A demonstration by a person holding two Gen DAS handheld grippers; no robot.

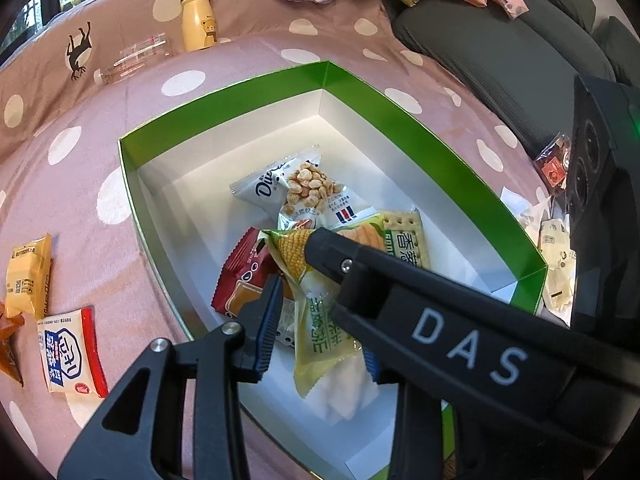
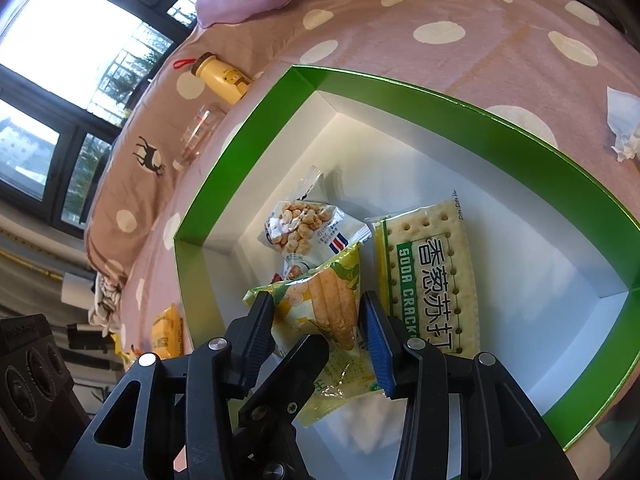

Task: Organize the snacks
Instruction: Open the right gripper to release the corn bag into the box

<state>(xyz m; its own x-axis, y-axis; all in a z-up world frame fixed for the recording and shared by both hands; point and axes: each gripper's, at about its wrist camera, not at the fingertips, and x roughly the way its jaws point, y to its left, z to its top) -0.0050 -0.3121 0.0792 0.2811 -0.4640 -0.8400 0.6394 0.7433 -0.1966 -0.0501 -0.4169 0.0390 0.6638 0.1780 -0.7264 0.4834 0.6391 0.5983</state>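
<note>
Polka-dot bedspread (image 1: pixel 240 60) | green box (image 2: pixel 248 152) | both claws over it | right claw (image 2: pixel 316 320) released around corn packet (image 2: pixel 332 304) | left claw (image 1: pixel 316 312) released

My rig hardware, both tongs: matte black, same build.

Left tongs (image 1: pixel 320 304): black linkage arms with triangular cutouts, silver pivot screws, ribbed blue pads on the fingers (image 1: pixel 267 322). Right tongs (image 2: pixel 318 336): identical frame, one finger pad blue, the other reads black, silver screws at each joint. I see white "DAS" lettering on the right unit's black body, plus a black camera block with round lenses.
</note>
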